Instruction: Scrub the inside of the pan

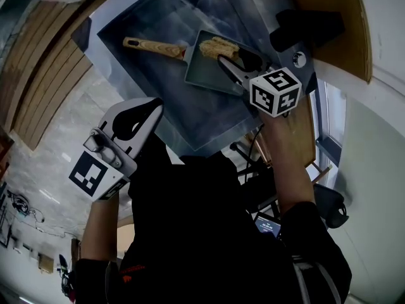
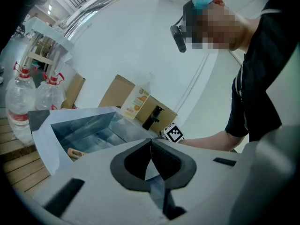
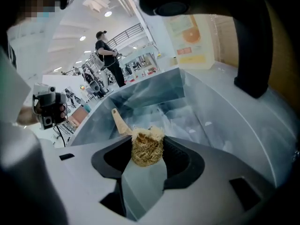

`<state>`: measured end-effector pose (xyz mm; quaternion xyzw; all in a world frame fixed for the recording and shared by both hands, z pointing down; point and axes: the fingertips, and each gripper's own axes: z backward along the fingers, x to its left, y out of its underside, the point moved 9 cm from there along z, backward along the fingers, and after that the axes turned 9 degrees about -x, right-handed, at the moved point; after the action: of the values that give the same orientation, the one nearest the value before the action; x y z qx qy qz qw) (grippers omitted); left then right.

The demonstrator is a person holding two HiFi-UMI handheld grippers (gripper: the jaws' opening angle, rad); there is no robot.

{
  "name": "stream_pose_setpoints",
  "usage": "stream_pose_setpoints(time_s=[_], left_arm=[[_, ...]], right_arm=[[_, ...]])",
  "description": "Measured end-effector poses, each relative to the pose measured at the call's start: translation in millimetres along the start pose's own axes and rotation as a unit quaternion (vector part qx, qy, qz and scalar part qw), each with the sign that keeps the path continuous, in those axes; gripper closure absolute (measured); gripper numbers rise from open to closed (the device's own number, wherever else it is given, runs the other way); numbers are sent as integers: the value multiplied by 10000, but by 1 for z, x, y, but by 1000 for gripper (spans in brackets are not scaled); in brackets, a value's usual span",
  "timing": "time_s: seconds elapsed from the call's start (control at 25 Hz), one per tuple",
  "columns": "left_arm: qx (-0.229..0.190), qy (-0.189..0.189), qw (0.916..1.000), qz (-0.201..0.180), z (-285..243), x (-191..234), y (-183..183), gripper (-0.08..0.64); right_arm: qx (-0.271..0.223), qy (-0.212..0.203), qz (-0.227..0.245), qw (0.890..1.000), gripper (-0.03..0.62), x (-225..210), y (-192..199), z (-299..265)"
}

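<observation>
Closest in, the left gripper hangs just outside the sink's near rim, its jaws pressed together with nothing between them. Inside the sink lies the grey pan, its wooden handle flat along the sink floor. The right gripper reaches into the sink, jaws pinching a fibrous scrubber over the pan's inside; whether they touch cannot be told.

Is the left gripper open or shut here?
Shut and empty. In the left gripper view, the left gripper has its jaws together at the tips, with nothing between them.
</observation>
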<state>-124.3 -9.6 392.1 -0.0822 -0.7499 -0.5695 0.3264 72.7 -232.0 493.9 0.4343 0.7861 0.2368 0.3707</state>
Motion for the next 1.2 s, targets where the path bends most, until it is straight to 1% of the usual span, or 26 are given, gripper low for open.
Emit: stream_pose_setpoints(time_s=[0.28,0.64,0.92,1.08,1.2], left_arm=[[57,-60,10000,53,7,1,9,540],[53,-153,9998,100,18,2,16,540],[-9,-156,9998,117,24,3,20,540],[-40,-147,9998,125,28,1,22,540],[-84,-163,9997,137,32,1,22,540]], right_arm=[[399,167,446,9981,390,0,10,-20],[592,361,643,9955,390,-6,16,-30],[725,313,725,9942,391,-4,18,-31],[882,205,794,9927,391,3,23,-29],[1029,110,931,9903,392,11,26,-28]])
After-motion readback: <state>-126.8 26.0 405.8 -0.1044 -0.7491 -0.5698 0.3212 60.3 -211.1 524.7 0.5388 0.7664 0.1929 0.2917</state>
